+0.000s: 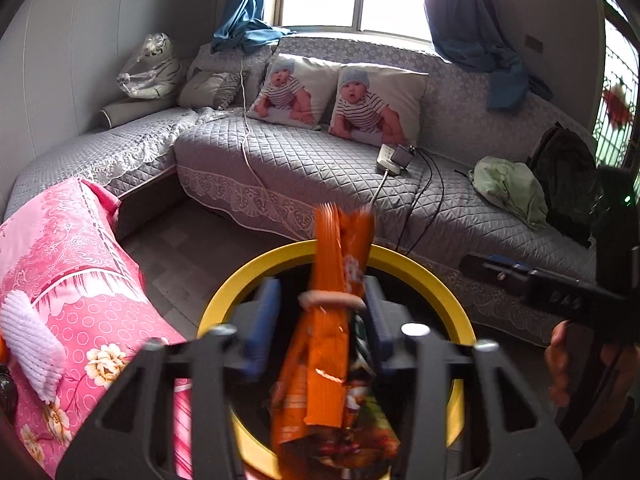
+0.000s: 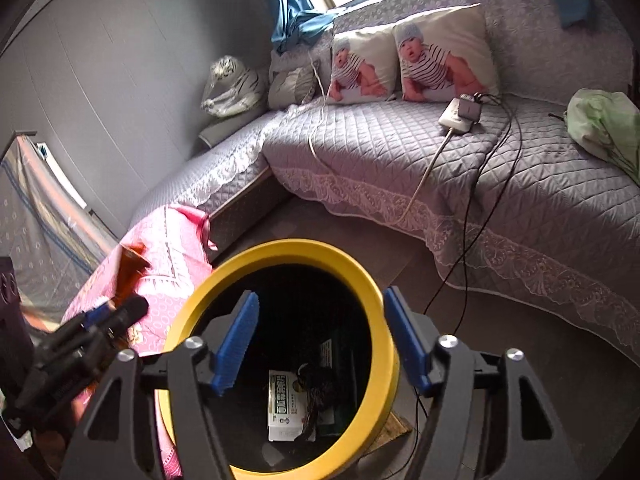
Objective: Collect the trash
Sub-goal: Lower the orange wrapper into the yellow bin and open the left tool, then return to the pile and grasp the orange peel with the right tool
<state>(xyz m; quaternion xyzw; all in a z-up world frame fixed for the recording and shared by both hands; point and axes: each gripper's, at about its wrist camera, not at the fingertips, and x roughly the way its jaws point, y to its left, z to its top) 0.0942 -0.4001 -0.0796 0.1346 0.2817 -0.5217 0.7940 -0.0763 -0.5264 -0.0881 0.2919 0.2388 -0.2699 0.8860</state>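
Two grippers over one bin — drop-off step of the trash run. Left gripper (image 1: 320,308) has an orange snack wrapper (image 1: 332,320) between its blue jaws; the wrapper is motion-blurred and the jaws stand a little wider than the foil, so whether they are clamped on it or already letting go I cannot tell. Wrapper stands upright, its top well past the jaw tips and its bottom hanging back toward the camera, directly over the dark mouth of the yellow-rimmed trash bin (image 1: 420,264). Right gripper (image 2: 320,340) is empty, jaws wide apart, and between them sits the bin's opening — inside, a white carton (image 2: 286,408) and some dark scraps lie at the bottom. In the right wrist view the left gripper shows to the left of the jaws, over a pink floral cloth (image 2: 168,248) that covers something beside the bin. Grey quilted sofa (image 1: 320,160) lies well beyond the jaw tips in both views.

Judgement: wrapper is lined up with the bin; next move calls for the left jaws fully apart so the wrapper falls clear inside the rim — foil may cling to a pad, so a small shake might be needed. Right gripper is free for the next piece.
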